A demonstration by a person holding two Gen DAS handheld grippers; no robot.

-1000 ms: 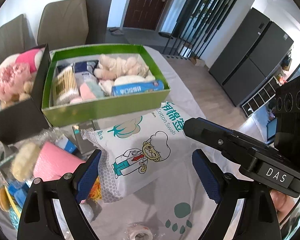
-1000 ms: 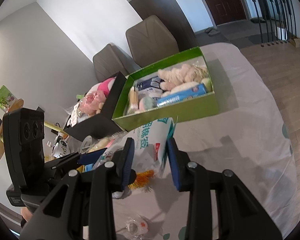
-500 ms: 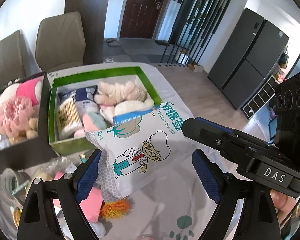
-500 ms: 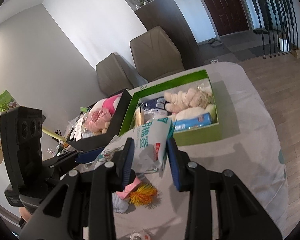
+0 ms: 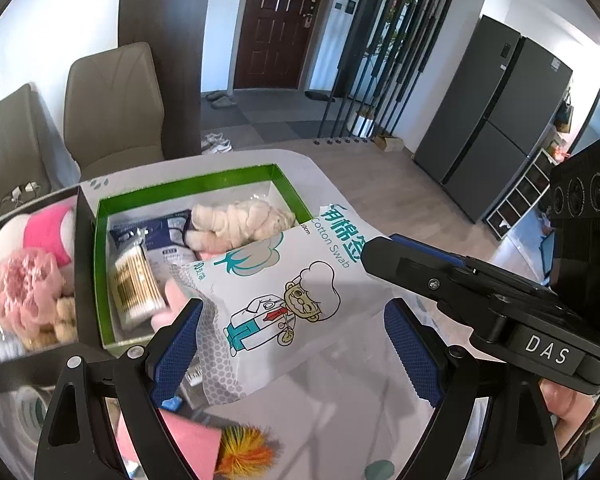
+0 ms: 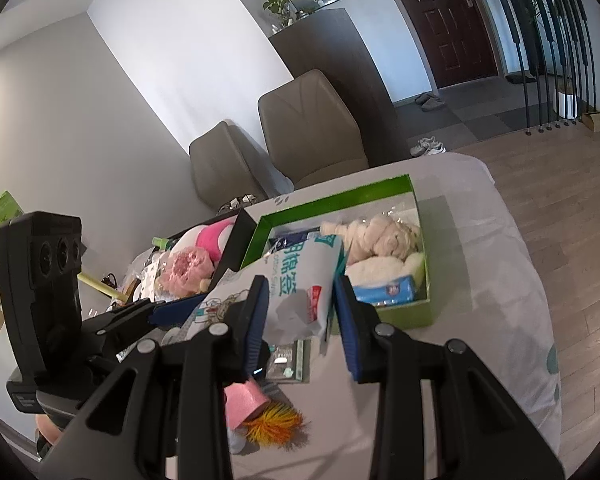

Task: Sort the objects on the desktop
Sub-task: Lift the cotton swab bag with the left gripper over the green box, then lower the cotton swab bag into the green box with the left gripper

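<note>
A white cotton swab bag (image 5: 276,304) with a cartoon figure hangs in the air over the near edge of the green box (image 5: 102,280). My right gripper (image 6: 300,312) is shut on the bag (image 6: 300,280) and holds it up. My left gripper (image 5: 292,344) is open, its blue pads either side of the bag, just below it. The green box (image 6: 404,316) holds a beige plush toy (image 5: 240,220), a tub of cotton swabs (image 5: 134,284), a blue packet (image 6: 384,290) and other packs.
A black box (image 5: 82,248) with pink plush toys (image 5: 32,264) stands left of the green box. A pink item (image 6: 244,400) and an orange spiky ball (image 6: 278,424) lie on the tablecloth below. Two chairs stand behind the table.
Both grippers have risen and moved toward the green box. The bag has been lifted off the table and now hangs over the box's near edge.
</note>
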